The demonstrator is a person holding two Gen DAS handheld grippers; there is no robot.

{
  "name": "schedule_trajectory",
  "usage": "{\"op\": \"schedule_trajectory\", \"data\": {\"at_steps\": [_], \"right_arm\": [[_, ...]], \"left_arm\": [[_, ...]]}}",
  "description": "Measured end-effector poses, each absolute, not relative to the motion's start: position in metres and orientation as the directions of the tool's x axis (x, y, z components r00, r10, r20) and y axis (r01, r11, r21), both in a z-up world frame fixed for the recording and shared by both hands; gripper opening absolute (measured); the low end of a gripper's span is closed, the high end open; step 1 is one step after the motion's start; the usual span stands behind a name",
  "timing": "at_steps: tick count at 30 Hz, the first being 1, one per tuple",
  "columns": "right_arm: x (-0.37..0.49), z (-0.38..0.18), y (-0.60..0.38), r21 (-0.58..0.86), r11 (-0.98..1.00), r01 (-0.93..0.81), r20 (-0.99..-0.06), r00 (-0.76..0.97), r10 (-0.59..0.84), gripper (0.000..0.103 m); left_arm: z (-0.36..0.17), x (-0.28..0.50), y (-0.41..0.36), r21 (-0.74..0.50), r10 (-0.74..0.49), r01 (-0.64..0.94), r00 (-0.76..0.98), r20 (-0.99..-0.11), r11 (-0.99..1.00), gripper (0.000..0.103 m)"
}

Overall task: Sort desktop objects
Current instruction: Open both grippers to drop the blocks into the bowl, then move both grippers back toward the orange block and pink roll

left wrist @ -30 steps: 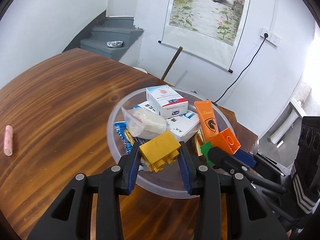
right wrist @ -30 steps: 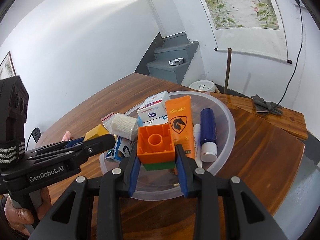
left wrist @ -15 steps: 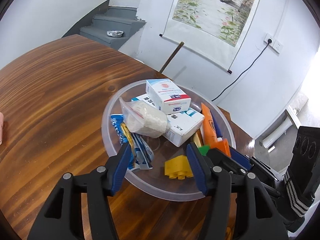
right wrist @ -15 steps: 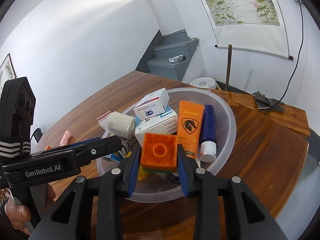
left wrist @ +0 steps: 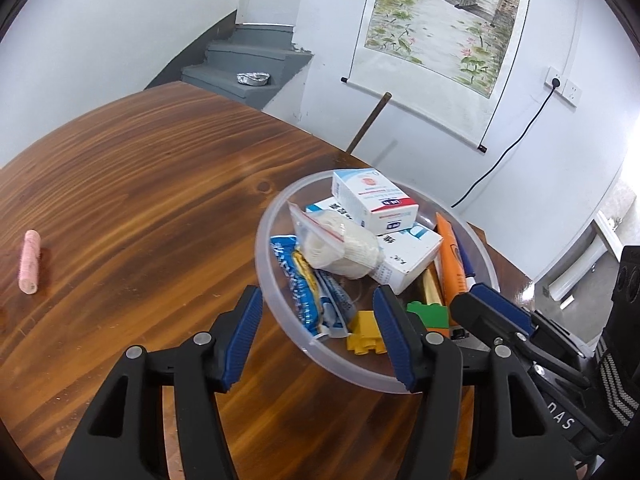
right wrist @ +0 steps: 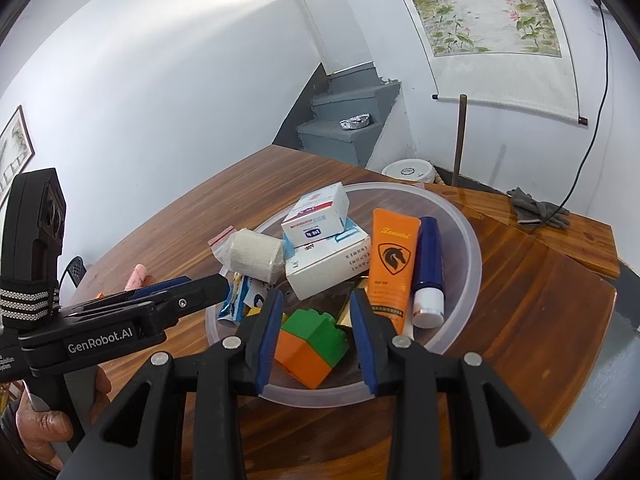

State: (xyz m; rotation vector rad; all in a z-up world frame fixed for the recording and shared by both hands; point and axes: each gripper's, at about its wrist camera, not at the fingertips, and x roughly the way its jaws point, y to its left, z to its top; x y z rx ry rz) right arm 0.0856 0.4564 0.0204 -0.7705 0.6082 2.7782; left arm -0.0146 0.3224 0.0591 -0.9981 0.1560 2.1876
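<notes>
Left gripper [left wrist: 320,338] gapes; yellow block [left wrist: 366,334] lies in bowl [left wrist: 264,240] between.

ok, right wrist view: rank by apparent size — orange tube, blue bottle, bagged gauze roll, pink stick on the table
1. orange tube
2. blue bottle and bagged gauze roll: look alike, not ranked
3. pink stick: smallest, but farther away and partly hidden by the left gripper

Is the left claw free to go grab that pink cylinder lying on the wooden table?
Probably yes: the left claw is open and empty, and bare wooden table surrounds the pink cylinder.
</notes>
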Motion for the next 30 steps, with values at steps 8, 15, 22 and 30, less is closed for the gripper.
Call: {"op": "schedule_trajectory", "data": {"at_steps": [8, 15, 22, 30], "right_arm": [[0.075, 0.023, 0.441, 0.327, -0.907, -0.264, -0.532, -0.845, 0.054, 0.042], [0.063, 0.025, 0.425, 0.314, -0.918, -0.241, -0.538, -0.842, 0.037, 0.042], [0.043, 0.027, 0.397, 0.303, -0.934, -0.188, -0.542, -0.84, -0.007, 0.042], [0.025, 0.027, 0.372, 0.284, -0.95, -0.131, -0.555, -0.83, -0.051, 0.043]], "left_arm": [[0.058, -0.024, 0.305, -0.123, 0.512, -0.626, -0.49, -0.706, -0.77, 0.061], [0.055, -0.036, 0.271, -0.108, 0.47, -0.575, -0.529, -0.707, -0.811, 0.061], [0.051, -0.052, 0.237, -0.121, 0.427, -0.505, -0.55, -0.718, -0.854, 0.061], [0.051, -0.063, 0.213, -0.116, 0.389, -0.455, -0.572, -0.722, -0.883, 0.061]]}}
